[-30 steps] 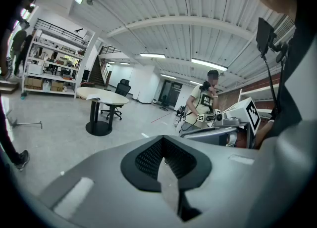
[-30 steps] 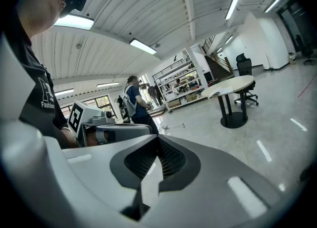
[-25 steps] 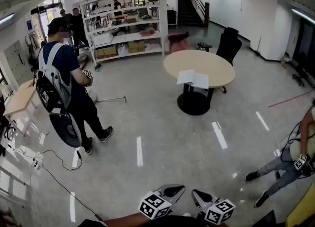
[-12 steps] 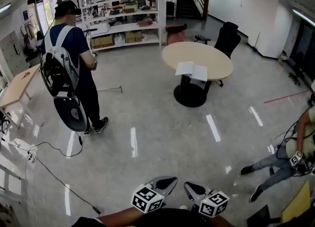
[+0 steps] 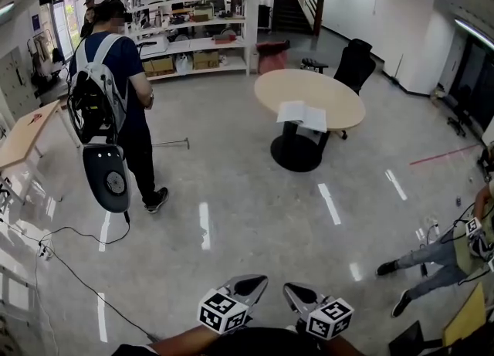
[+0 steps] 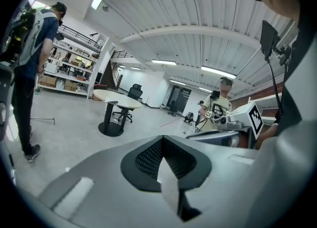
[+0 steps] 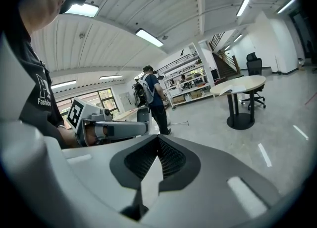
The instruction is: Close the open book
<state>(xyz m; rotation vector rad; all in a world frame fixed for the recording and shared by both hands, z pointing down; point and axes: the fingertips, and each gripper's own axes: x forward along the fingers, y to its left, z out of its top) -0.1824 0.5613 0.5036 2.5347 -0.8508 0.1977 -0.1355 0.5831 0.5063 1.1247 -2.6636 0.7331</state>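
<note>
Lying open near table (image 5: 342, 98) rim: book (image 5: 302, 115)

Left gripper (image 5: 261, 278) and right gripper (image 5: 287, 288) side by side, pointing forward, jaws together, both empty

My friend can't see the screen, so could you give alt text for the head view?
An open book lies on a round table across a shiny floor, far from the left gripper and right gripper, both shut and empty at the bottom edge. A person wearing a backpack stands at left before storage shelves.
</note>
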